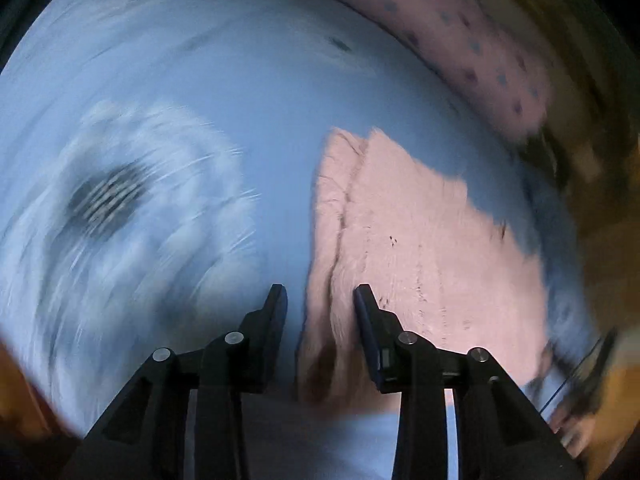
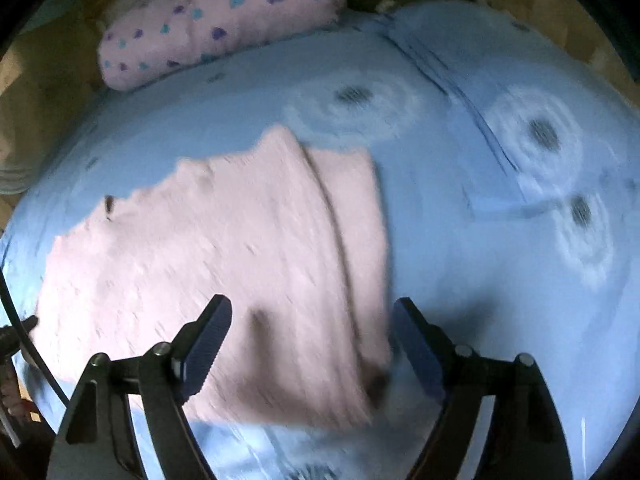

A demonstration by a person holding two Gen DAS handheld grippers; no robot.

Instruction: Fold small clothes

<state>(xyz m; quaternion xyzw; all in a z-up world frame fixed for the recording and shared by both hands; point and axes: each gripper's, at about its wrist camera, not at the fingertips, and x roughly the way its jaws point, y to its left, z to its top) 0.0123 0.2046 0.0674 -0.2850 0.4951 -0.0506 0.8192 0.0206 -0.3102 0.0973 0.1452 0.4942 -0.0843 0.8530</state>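
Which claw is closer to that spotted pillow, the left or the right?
Too close to call. Both the left claw and the right claw hover open over the pink garment, with the spotted pillow far beyond it in each view.

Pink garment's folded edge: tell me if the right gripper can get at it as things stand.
Probably yes. The right gripper hangs open right over the pink garment, its folded edge between the fingers, and nothing lies on the blue sheet in between.

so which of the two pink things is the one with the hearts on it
The pink pillow at the far edge of the blue sheet, printed with purple and teal hearts. The pink garment near the claws is plain.
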